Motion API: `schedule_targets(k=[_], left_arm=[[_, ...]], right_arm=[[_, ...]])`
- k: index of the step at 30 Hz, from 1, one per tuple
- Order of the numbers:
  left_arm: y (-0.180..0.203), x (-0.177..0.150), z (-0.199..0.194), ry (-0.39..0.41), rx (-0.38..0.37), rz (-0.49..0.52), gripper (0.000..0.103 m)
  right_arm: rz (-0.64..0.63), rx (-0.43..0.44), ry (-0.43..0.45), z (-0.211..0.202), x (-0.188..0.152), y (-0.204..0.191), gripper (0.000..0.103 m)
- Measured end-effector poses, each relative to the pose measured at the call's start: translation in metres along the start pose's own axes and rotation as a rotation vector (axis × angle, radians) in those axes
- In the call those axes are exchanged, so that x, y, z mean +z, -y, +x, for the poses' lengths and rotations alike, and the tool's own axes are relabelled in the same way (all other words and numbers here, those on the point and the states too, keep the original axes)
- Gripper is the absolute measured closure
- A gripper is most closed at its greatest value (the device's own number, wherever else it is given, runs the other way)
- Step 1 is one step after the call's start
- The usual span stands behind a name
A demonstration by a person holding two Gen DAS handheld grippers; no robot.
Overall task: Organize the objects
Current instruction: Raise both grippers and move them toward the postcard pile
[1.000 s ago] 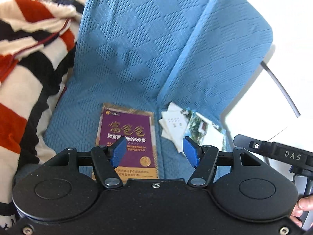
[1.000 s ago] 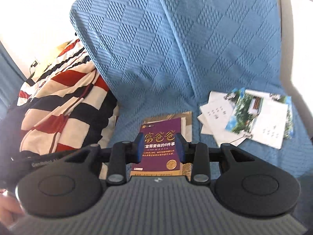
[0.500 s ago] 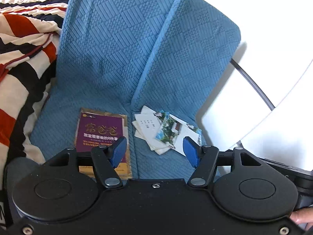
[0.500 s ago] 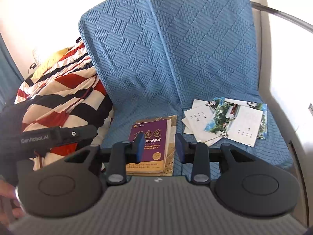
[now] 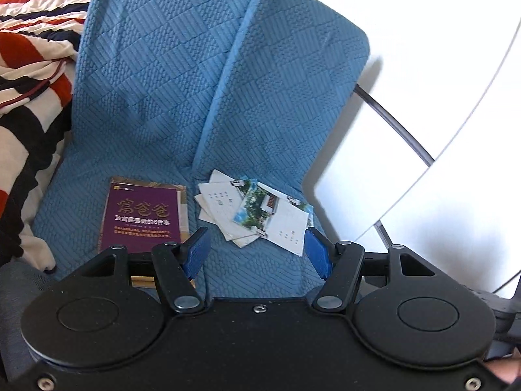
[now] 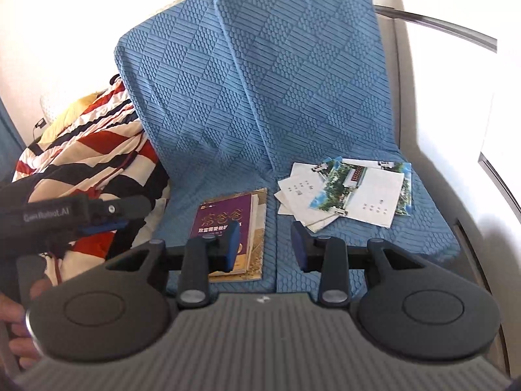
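Note:
A purple book (image 5: 141,220) (image 6: 224,216) with gold lettering lies flat on the left blue seat cushion (image 5: 81,202). To its right, a loose pile of cards and photo postcards (image 5: 257,210) (image 6: 345,192) lies on the right cushion. My left gripper (image 5: 257,252) hovers open above the seat's front, nothing between its blue pads. My right gripper (image 6: 265,244) also hangs open and empty over the seam between the cushions, its left pad overlapping the book in view. The left gripper's body (image 6: 75,215) shows at the left of the right wrist view.
Two blue quilted back cushions (image 6: 260,81) stand behind the seat. A red, black and white striped blanket (image 5: 29,84) (image 6: 88,150) is heaped at the left. A white armrest and wall (image 6: 456,130) with a dark cable (image 5: 394,123) border the right side.
Both grippers have drawn back and shifted rightward; book and cards look smaller and farther off. The book has slid left in both views. Both stay empty.

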State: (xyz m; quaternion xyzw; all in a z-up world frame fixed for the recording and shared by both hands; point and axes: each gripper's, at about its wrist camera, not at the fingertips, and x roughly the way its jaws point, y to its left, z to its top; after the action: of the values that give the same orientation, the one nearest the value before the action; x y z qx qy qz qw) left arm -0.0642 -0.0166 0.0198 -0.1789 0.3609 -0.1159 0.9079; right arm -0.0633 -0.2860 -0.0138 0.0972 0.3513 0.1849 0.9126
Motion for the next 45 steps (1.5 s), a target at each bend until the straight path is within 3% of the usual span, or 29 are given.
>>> schedule_targets(k=[11, 21, 23, 25, 30, 33, 45], left_arm=[[0.016, -0.013, -0.009, 0.021, -0.031, 0.014, 0.041], [0.026, -0.024, -0.001, 0.039, -0.026, 0.064, 0.023], [0.029, -0.026, 0.004, 0.031, -0.042, 0.064, 0.022], [0.032, -0.026, 0.01, 0.023, -0.056, 0.066, 0.02], [0.038, -0.024, 0.026, 0.034, -0.07, 0.086, 0.016], [0.04, -0.024, 0.042, 0.017, -0.075, 0.093, 0.016], [0.039, -0.024, 0.11, -0.033, -0.091, 0.063, 0.016]], right_arm=[[0.013, -0.039, 0.037, -0.02, -0.025, 0.012, 0.057], [0.013, -0.072, 0.069, -0.019, -0.035, 0.031, 0.054], [0.025, -0.076, 0.077, -0.019, -0.037, 0.036, 0.053], [0.031, -0.082, 0.089, -0.019, -0.039, 0.04, 0.038], [0.028, -0.099, 0.101, -0.015, -0.042, 0.053, 0.035], [0.034, -0.116, 0.105, -0.01, -0.045, 0.061, 0.019], [0.11, -0.155, 0.09, 0.036, -0.05, 0.095, 0.019]])
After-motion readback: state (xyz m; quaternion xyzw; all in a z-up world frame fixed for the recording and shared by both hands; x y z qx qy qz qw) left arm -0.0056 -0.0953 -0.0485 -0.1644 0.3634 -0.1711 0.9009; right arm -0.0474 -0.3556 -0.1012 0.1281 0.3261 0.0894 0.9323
